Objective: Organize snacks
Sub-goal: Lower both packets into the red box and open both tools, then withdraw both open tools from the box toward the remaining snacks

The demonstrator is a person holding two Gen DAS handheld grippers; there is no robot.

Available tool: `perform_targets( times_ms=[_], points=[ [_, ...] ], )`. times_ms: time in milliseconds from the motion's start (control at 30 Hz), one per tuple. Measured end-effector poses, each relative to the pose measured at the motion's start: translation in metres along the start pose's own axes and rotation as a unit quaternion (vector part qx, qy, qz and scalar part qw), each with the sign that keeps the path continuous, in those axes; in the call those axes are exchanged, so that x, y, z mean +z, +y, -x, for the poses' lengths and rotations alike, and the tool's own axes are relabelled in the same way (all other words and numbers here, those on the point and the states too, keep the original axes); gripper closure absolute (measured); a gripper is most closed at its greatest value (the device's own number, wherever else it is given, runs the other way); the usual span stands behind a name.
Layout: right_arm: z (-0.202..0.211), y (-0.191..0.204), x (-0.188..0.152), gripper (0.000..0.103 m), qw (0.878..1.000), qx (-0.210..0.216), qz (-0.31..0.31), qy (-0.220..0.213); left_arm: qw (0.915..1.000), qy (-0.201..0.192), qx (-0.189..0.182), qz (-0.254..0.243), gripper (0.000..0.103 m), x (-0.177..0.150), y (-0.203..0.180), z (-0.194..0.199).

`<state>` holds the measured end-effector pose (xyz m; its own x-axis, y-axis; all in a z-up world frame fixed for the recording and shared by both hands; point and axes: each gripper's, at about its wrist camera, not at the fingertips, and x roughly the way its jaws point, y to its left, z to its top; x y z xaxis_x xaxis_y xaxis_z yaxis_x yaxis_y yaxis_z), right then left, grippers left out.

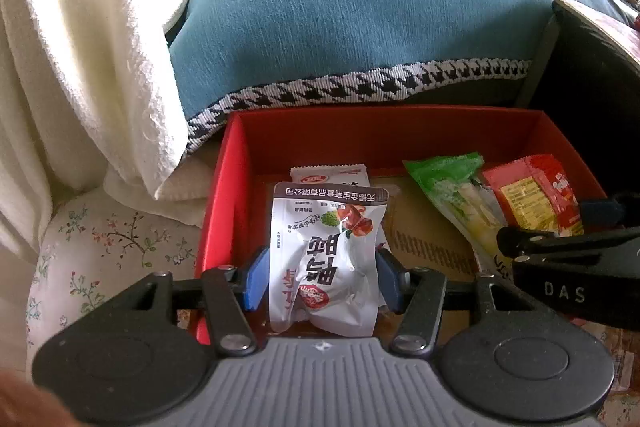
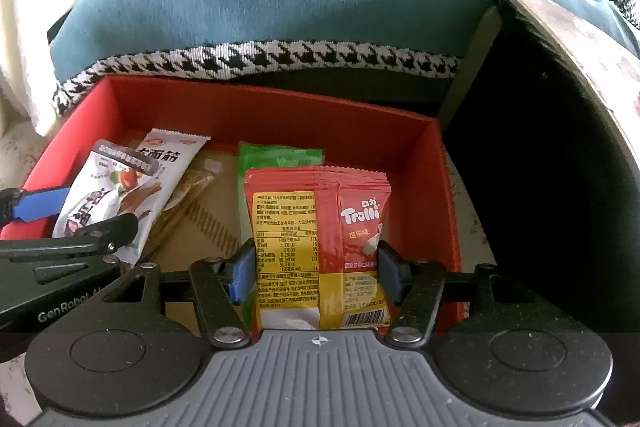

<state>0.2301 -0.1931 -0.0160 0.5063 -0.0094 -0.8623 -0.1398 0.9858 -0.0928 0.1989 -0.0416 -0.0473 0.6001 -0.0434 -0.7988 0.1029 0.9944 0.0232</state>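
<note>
while both grippers' fingers clamp packets, white packet [image 1: 324, 259] and red packet [image 2: 320, 247] point lengthwise away.

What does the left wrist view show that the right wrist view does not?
Only the left wrist view shows the white towel and floral cushion. Only the right wrist view shows the Trolli logo on the red packet held by the right gripper. Both show the red box, green packet, blue cover and the white packet held by the left gripper.

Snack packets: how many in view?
4. White packet in left gripper; red Trolli packet in right gripper; white strip packet, green packet in the box. Others may be hidden.
</note>
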Motion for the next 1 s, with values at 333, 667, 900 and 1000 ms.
perform_targets(
  times_ms=[333, 667, 900, 1000],
  points=[
    [-0.003, 0.0, -0.002, 0.034, 1.0, -0.001, 0.001, -0.001, 1.0, 0.003, -0.001, 0.001, 0.053, 0.001, 0.0, -0.001],
    [0.0, -0.002, -0.003, 0.03, 1.0, -0.002, -0.002, -0.013, 0.9999, 0.01, 0.002, 0.002, 0.051, 0.003, 0.0, 0.001],
    [0.011, -0.005, -0.007, 0.028, 0.999, -0.005, 0.0, -0.034, 0.9999, 0.014, 0.008, -0.002, 0.033, 0.002, -0.004, 0.011],
    [0.019, -0.007, -0.008, 0.027, 0.999, -0.004, 0.0, -0.041, 0.9999, 0.015, 0.007, -0.002, 0.032, 0.0, -0.005, 0.018]
  ],
)
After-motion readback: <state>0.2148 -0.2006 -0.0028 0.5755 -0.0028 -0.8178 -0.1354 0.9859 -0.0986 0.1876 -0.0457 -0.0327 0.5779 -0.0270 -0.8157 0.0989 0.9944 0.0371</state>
